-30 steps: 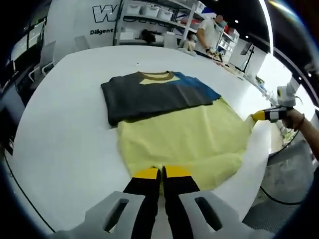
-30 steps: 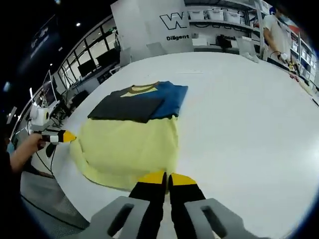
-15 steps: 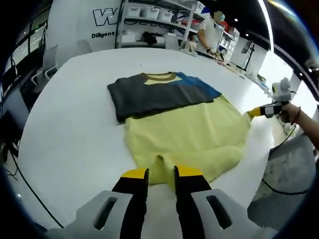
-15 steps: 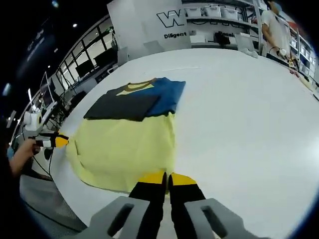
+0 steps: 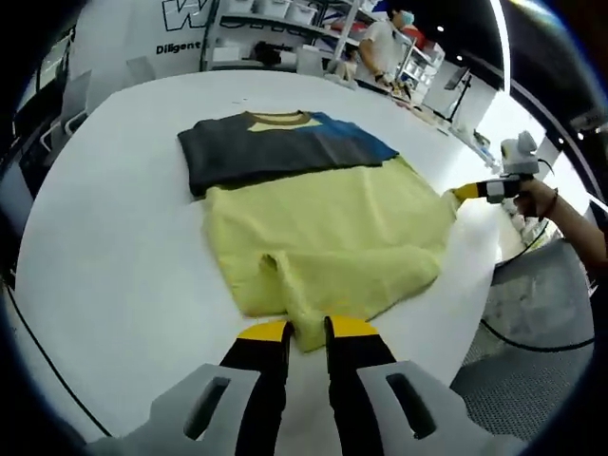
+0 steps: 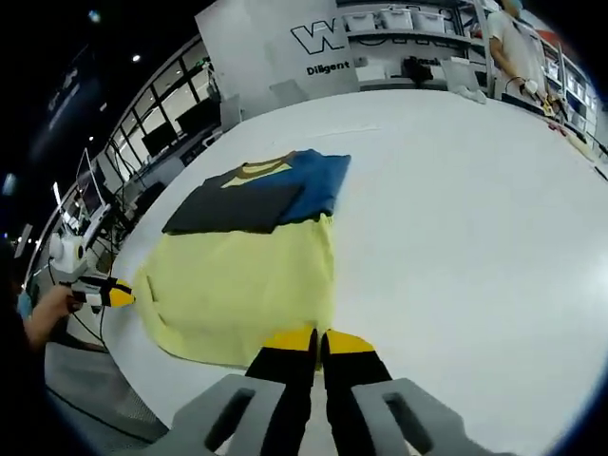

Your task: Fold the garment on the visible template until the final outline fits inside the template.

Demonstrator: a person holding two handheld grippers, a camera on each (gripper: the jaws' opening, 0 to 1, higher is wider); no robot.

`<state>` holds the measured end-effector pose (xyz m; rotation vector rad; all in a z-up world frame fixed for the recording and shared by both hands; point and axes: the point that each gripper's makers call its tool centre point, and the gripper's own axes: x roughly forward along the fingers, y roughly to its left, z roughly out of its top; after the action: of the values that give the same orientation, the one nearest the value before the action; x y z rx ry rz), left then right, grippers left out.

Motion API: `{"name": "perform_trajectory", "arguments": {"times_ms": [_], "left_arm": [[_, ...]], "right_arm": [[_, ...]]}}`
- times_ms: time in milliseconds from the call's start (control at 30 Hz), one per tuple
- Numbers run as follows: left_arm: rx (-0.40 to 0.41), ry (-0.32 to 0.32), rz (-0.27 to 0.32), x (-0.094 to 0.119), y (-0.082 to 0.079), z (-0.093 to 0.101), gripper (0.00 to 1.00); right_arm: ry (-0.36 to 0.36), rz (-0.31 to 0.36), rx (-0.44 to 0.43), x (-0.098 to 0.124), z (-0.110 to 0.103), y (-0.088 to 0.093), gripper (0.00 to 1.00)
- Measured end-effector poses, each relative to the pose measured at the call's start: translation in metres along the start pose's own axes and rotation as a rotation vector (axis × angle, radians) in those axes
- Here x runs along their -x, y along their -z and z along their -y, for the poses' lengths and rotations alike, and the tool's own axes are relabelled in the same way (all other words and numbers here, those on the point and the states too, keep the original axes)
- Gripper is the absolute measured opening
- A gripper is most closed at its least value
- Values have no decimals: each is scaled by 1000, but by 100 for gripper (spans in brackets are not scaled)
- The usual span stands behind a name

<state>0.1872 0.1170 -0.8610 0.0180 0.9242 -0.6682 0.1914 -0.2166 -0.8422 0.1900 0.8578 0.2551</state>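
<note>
The garment (image 5: 323, 237) is a T-shirt lying flat on a white table (image 5: 114, 247), its lower body pale yellow and its upper part dark grey and blue with a yellow-trimmed collar; the grey and blue sleeves look folded in over the chest. In the left gripper view the yellow hem lies nearest the camera, with a small raised fold of cloth close to the left gripper (image 5: 306, 334). Its yellow-tipped jaws stand slightly parted, the hem's edge between or just ahead of the tips; I cannot tell whether they pinch it. In the right gripper view the same garment (image 6: 242, 275) spreads up and to the left, and the right gripper (image 6: 317, 344) has its jaws pressed together at the hem corner, clamped on the yellow cloth. Each view also catches the other gripper at the far hem corner, held in a person's hand (image 5: 537, 198). Beyond the table stand shelving racks (image 6: 418, 38), a white wall panel with dark lettering (image 6: 275, 47), and a person (image 5: 380, 47) at a bench.
</note>
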Motion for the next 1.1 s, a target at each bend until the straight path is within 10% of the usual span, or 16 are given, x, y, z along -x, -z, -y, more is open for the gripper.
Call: {"name": "perform_trajectory", "arguments": {"times_ms": [633, 1100], "left_arm": [[66, -18, 140, 49, -24, 6, 1], [103, -94, 299, 72, -77, -12, 1]], "right_arm": [[-68, -46, -16, 40, -16, 16, 0], [-185, 172, -115, 54, -39, -60, 0]]}}
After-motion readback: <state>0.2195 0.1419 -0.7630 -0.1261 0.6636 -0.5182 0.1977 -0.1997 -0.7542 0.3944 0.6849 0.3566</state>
